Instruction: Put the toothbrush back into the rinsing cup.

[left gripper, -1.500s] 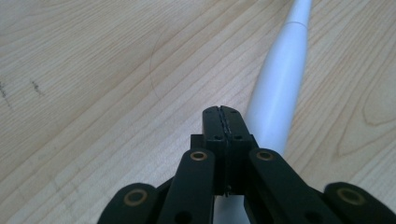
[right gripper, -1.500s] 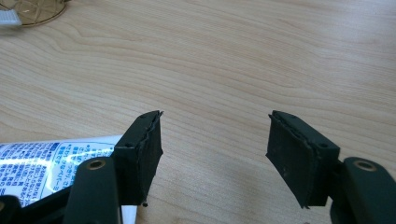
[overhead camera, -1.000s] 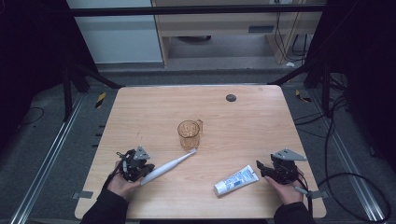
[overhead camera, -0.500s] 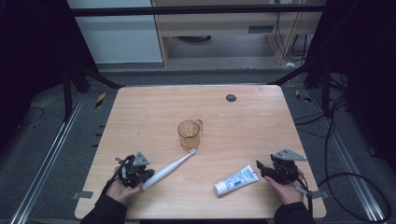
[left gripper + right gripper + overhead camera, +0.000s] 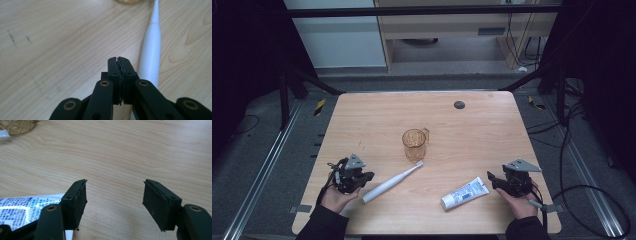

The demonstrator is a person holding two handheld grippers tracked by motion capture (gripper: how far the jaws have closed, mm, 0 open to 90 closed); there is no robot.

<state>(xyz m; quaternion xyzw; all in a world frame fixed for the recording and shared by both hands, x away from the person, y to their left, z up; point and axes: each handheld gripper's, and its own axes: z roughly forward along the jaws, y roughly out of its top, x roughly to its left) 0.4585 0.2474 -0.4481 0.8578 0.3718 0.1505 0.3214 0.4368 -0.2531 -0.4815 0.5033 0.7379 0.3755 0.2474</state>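
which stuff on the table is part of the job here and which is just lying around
Likely part of the job:
- white electric toothbrush, beside the shut left gripper
- toothpaste tube, by the open right gripper
- amber cup, touching the brush head

Just lying about:
- small dark disc near the table's far edge

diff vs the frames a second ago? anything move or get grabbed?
Little changed. The left gripper sits a touch higher in the high view beside the toothbrush; its jaws have just been opening slightly but look shut, with nothing between them. The toothbrush, toothpaste tube and amber cup lie where they were. The right gripper stays open by the tube, holding nothing.
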